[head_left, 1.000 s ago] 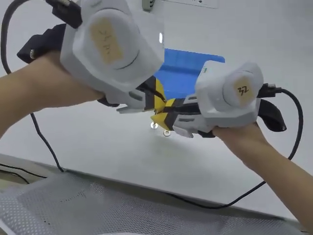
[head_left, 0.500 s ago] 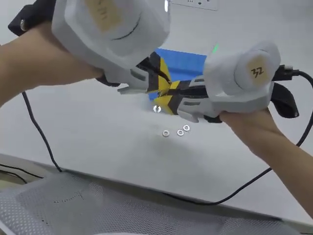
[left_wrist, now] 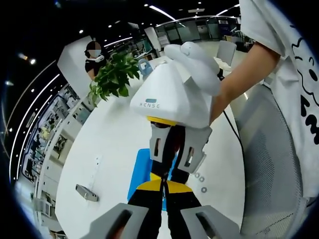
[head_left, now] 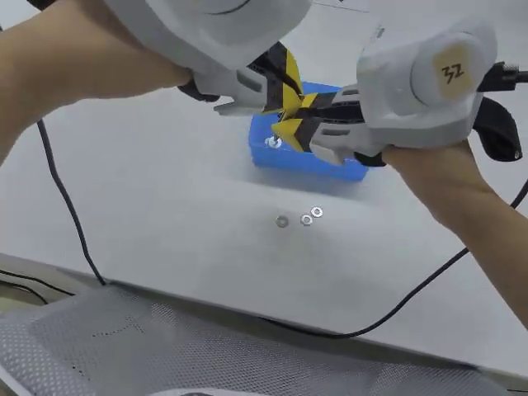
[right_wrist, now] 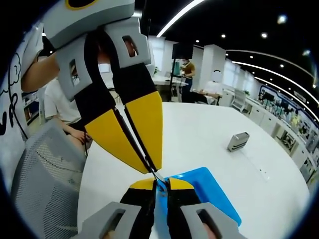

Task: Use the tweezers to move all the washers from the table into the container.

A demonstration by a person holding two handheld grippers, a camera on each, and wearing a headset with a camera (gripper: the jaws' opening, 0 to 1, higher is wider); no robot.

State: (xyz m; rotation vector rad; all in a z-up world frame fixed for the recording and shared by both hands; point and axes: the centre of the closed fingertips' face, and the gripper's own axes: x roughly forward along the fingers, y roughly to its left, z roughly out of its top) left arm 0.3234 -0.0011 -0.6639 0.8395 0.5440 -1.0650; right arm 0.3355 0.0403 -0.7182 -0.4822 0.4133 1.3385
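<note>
I see a white worktop (head_left: 165, 206) in a bright open office. The thin black tweezers (right_wrist: 132, 137) run lengthwise inside the closed left gripper (right_wrist: 149, 167). Their tip is pinched by the right gripper (right_wrist: 160, 188), above the blue plastic container (head_left: 330, 169).

We see 2 black cables (head_left: 64, 210) trailing over the white desk (head_left: 165, 214), 1 at the left and 1 at the right. A grey mesh chair (head_left: 124, 338) sits against its near edge. In the left gripper view a leafy green plant (left_wrist: 114, 74) stands at the far end. A small grey box (right_wrist: 238, 141) lies on the desk. People (right_wrist: 188, 74) stand and sit farther back, under strip lights (right_wrist: 179, 17).
</note>
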